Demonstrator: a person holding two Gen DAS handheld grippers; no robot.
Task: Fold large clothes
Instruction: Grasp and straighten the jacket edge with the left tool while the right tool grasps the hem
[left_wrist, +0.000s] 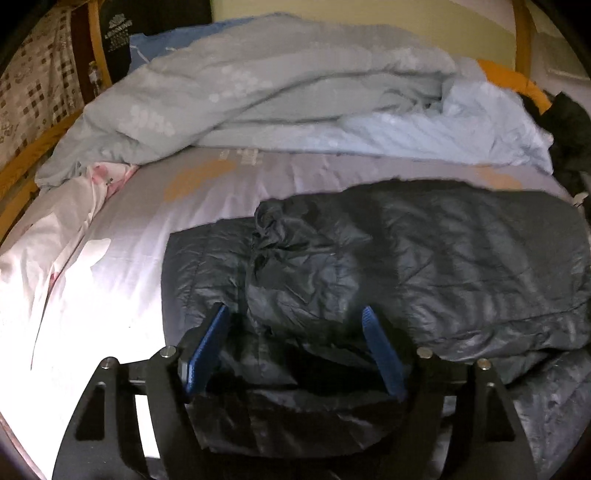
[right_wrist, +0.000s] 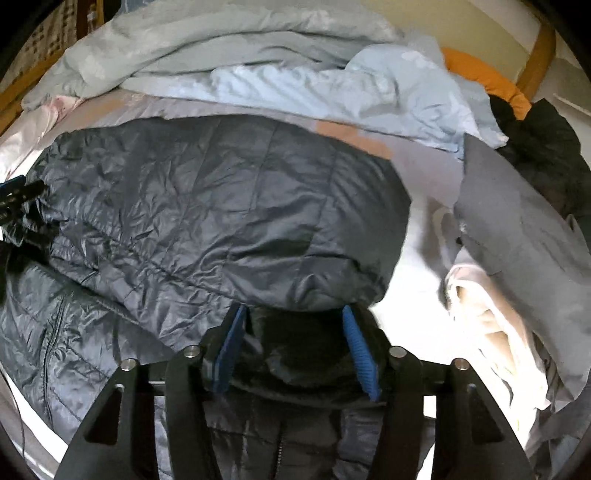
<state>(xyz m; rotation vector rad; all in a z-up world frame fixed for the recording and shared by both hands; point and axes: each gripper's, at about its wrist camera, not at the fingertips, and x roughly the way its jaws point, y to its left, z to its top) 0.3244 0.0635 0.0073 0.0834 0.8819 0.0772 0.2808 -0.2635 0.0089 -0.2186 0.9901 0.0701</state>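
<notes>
A dark quilted puffer jacket (left_wrist: 424, 258) lies on the bed, folded over on itself, its long axis running across the mattress from about 9 o'clock to 3 o'clock in both wrist views. In the left wrist view a crumpled sleeve (left_wrist: 273, 236) lies bunched on top, pointing toward 12 o'clock. In the right wrist view the folded upper layer ends in a rounded edge toward 3 o'clock, over a lower layer with a zipper (right_wrist: 48, 354) at 8 o'clock.

The left gripper (left_wrist: 295, 314) hangs over the near fold with its blue pads spread wide, jacket fabric between them but not pinched. The right gripper (right_wrist: 293, 314) is likewise spread, straddling the jacket's near edge without clamping it.

The pale printed bedsheet (left_wrist: 122, 258) covers the mattress. A rumpled light blue duvet (left_wrist: 258, 85) lies at 12 o'clock; grey and cream clothes (right_wrist: 517, 240) are heaped at 3 o'clock. An orange bed frame (left_wrist: 521, 44) and a cream wall stand behind.
</notes>
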